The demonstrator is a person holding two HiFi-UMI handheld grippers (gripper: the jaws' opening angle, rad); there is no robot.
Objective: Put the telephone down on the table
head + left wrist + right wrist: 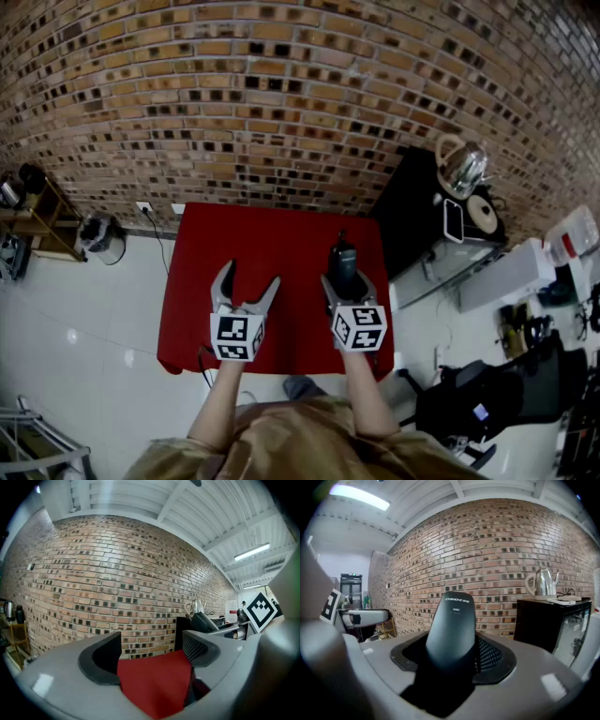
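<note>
A black telephone handset (451, 630) is clamped between the jaws of my right gripper (452, 660); its rounded end sticks out forward past the pads. In the head view the telephone (341, 260) is held above the right part of the red table (272, 244), with the right gripper (343, 281) shut on it. My left gripper (247, 291) hovers over the table's front middle, jaws spread wide with nothing between them. The left gripper view shows both black pads (101, 660) apart and red cloth (154, 686) in the gap.
A brick wall (281, 112) runs behind the table. A black cabinet (417, 211) with a steel kettle (462, 165) stands at the right. White floor (84, 328) lies to the left, with a small shelf (37, 220) and a bin (98, 234). Clutter sits at the far right.
</note>
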